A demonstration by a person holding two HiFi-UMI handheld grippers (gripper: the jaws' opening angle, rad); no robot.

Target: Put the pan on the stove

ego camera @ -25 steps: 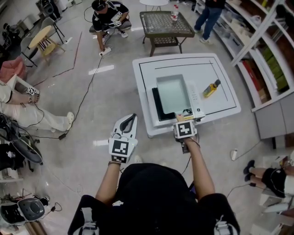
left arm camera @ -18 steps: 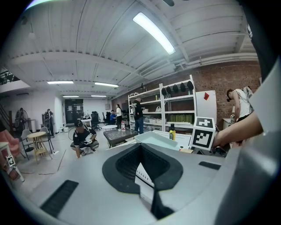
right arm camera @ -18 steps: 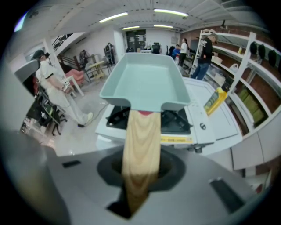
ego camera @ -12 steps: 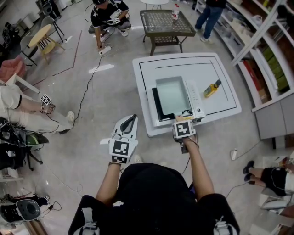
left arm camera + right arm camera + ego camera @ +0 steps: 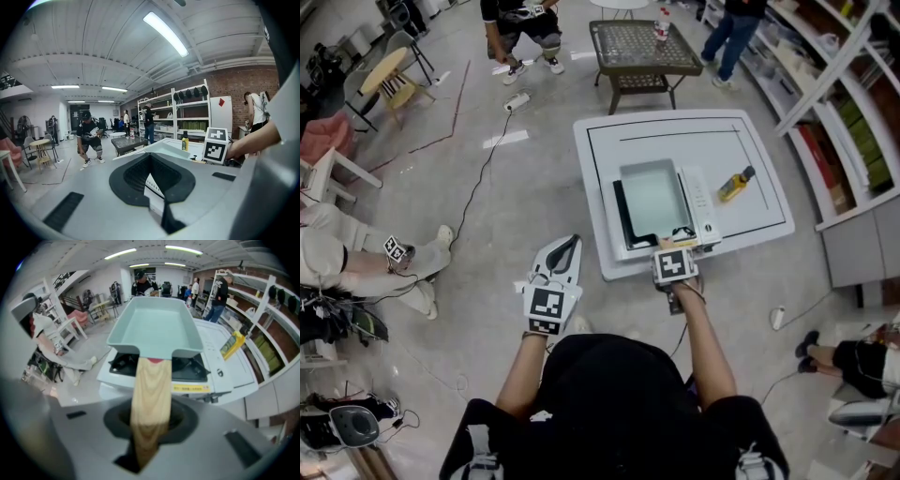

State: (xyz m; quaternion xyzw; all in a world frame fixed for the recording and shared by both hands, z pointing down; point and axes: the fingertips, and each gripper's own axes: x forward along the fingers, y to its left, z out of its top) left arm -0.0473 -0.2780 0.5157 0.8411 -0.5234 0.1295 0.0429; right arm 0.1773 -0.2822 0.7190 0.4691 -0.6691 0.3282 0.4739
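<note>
1. One gripper is out of the play: the left gripper [image 5: 567, 242] hangs over the floor, well off the near-left corner of the bench [image 5: 750, 220]. Its jaws are drawn together with nothing between them.
2. Moving right, the pan [image 5: 653, 195] sits squarely over the stove [image 5: 621, 214], and dark burner shows along its left and near edges. Whether its base is touching the burner or just above it, I cannot tell.
3. Here is the key relation: the pan's long axis runs straight away from the person, and its wooden handle [image 5: 151, 394] points back over the stove's near edge.
4. The right gripper [image 5: 150, 425] is clamped on that handle, in line with it and tipped steeply down. The pan body therefore lies directly ahead of it.
5. By my read, the right hand is the only one placed to finish, with a straight settle down and then a release.
6. Farther right, a yellow bottle [image 5: 733, 184] lies on the bench, clear of the stove.
</note>
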